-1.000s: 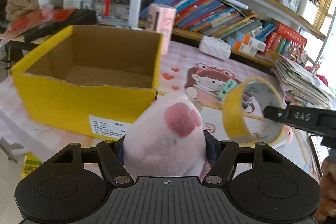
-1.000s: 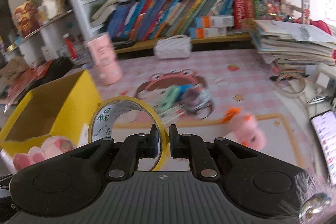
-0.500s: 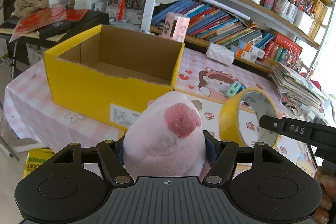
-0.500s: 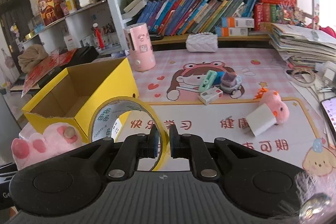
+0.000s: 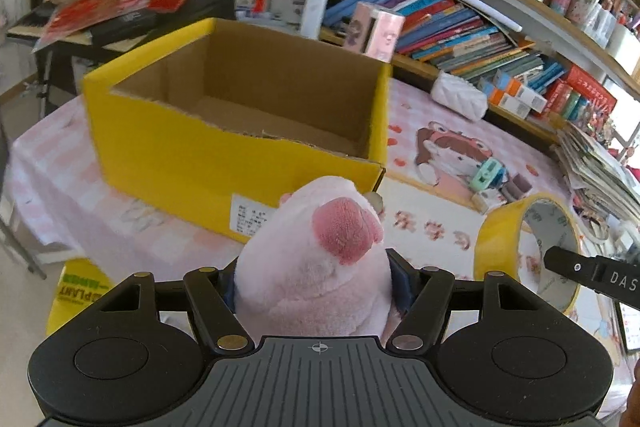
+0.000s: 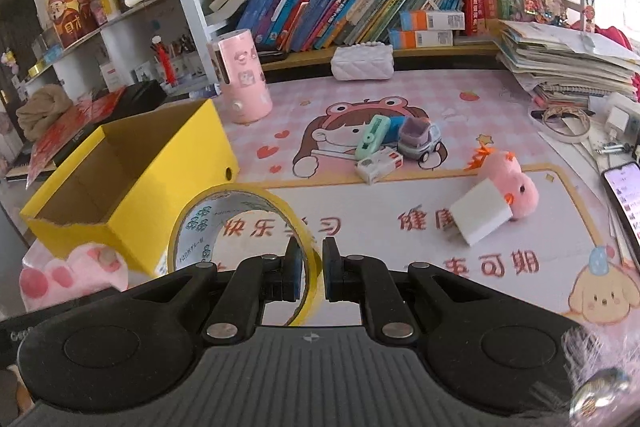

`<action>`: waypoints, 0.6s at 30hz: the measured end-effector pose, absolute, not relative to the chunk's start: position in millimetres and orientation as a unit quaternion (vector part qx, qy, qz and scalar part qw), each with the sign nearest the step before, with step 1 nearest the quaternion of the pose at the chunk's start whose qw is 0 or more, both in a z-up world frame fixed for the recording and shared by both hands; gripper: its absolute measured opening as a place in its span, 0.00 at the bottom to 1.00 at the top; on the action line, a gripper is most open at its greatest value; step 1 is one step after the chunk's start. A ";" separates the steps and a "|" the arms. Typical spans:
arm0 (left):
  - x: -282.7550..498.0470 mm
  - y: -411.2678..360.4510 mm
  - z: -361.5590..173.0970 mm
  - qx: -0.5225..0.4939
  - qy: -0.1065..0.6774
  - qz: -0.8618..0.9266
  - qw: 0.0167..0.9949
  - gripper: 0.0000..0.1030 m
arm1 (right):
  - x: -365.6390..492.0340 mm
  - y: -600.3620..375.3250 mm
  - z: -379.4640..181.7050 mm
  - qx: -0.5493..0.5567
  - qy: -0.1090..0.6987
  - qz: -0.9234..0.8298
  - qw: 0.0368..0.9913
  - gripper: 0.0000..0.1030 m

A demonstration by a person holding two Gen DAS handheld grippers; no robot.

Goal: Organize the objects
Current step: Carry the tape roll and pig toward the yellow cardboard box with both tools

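The left hand-held gripper [image 5: 316, 279] squeezed a pink plush [image 5: 320, 267] near the yellow box [image 5: 192, 155]; yellow tape [image 5: 520, 247] hung beside it.

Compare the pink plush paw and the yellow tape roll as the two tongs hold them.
The soft pink plush paw fills the widely spread left tongs; the rigid yellow tape roll is pinched through its thin wall by the nearly closed right tongs. The paw is solid and fuzzy; the roll is a hollow, smooth ring. Both are held near the empty yellow cardboard box.
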State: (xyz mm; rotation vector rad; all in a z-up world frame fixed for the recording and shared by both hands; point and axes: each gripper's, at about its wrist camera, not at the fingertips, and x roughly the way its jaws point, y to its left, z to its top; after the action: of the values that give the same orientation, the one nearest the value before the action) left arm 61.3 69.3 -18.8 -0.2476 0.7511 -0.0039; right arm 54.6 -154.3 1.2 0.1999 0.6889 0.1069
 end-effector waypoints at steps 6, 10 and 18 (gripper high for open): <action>100.2 44.3 -20.5 -0.110 0.362 -0.013 0.925 0.65 | 83.4 -176.2 1.7 0.092 0.333 0.048 0.937 0.09; 121.7 34.0 -21.6 -0.110 0.361 -0.014 0.926 0.65 | 98.2 -191.7 -1.3 0.089 0.339 0.039 0.936 0.09; 113.3 22.5 -15.9 -0.103 0.354 -0.028 0.929 0.65 | 110.5 -205.2 -7.9 0.091 0.357 0.029 0.929 0.09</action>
State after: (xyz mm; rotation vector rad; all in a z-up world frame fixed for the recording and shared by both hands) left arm 113.3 22.5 -15.9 -0.2119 0.7257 -0.0567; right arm 110.5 -205.2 -7.9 0.1859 0.7323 0.0603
